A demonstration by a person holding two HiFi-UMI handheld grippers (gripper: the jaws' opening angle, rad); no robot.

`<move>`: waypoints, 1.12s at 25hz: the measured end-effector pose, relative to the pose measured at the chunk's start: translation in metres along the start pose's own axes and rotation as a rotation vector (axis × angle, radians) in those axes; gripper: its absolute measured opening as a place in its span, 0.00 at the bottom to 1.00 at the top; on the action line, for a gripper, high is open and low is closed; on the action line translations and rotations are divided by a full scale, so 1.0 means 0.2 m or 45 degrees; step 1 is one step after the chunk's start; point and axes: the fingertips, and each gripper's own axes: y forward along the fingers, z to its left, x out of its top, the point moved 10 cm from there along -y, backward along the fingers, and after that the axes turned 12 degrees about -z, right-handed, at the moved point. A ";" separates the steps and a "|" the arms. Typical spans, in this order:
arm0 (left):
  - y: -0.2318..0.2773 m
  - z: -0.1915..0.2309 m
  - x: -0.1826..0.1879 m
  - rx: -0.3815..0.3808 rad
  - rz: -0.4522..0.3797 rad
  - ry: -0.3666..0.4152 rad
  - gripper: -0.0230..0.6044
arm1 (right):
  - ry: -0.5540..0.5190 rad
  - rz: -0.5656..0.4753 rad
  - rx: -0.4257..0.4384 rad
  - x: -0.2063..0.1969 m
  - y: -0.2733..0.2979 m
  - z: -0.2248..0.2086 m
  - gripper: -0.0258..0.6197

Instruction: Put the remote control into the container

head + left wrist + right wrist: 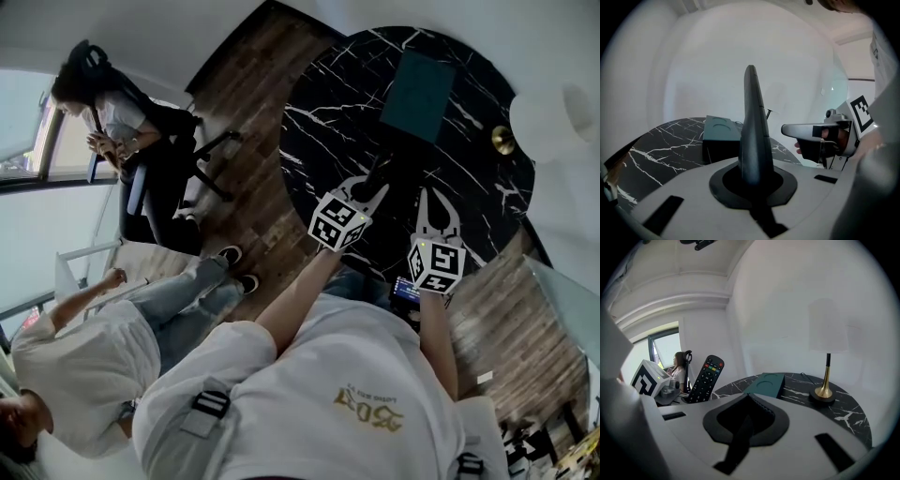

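Centrally, the round black marble tabletop [469, 178] carries a dark green container [417, 96] toward its far side, with a lamp [822, 393] with a brass base and white shade to the right of it. Both tongs are positioned side by side over the near edge of the tabletop. The left tongs [368, 186] are clenched on the remote control [706, 379], which stands upright between them, button face toward the right tongs [434, 204], apart from the container. The right tongs are closed with nothing between them.
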 end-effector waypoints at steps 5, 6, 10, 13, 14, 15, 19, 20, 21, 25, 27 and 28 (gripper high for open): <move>0.03 0.02 -0.08 0.001 0.114 -0.082 0.06 | 0.000 0.017 0.000 -0.02 0.01 0.00 0.06; 0.04 0.03 -0.09 0.003 0.140 -0.097 0.06 | -0.001 0.022 -0.001 -0.02 0.01 0.00 0.06; 0.05 0.04 -0.14 0.001 0.192 -0.133 0.06 | 0.004 0.036 -0.009 -0.04 0.01 -0.02 0.06; 0.06 0.04 -0.16 0.001 0.211 -0.155 0.06 | 0.008 0.045 -0.008 -0.05 0.01 -0.02 0.06; 0.06 0.04 -0.17 0.001 0.217 -0.162 0.06 | 0.010 0.050 -0.008 -0.06 0.02 -0.02 0.06; 0.07 0.04 -0.17 0.001 0.222 -0.166 0.06 | 0.008 0.055 -0.007 -0.07 0.02 -0.02 0.06; 0.08 0.05 -0.19 0.010 0.252 -0.175 0.06 | -0.047 0.077 0.001 -0.08 0.04 -0.01 0.06; 0.09 0.05 -0.19 0.011 0.264 -0.181 0.06 | -0.050 0.082 0.002 -0.09 0.04 -0.01 0.06; 0.09 0.06 -0.20 0.010 0.277 -0.190 0.06 | -0.049 0.086 0.003 -0.09 0.04 -0.01 0.06; 0.11 0.06 -0.22 0.004 0.339 -0.251 0.06 | -0.047 0.110 0.010 -0.12 0.06 -0.01 0.06; 0.11 0.06 -0.23 0.000 0.362 -0.274 0.06 | -0.049 0.121 0.015 -0.13 0.06 -0.01 0.06; 0.12 0.07 -0.23 -0.003 0.369 -0.282 0.06 | -0.048 0.128 0.018 -0.14 0.06 -0.01 0.06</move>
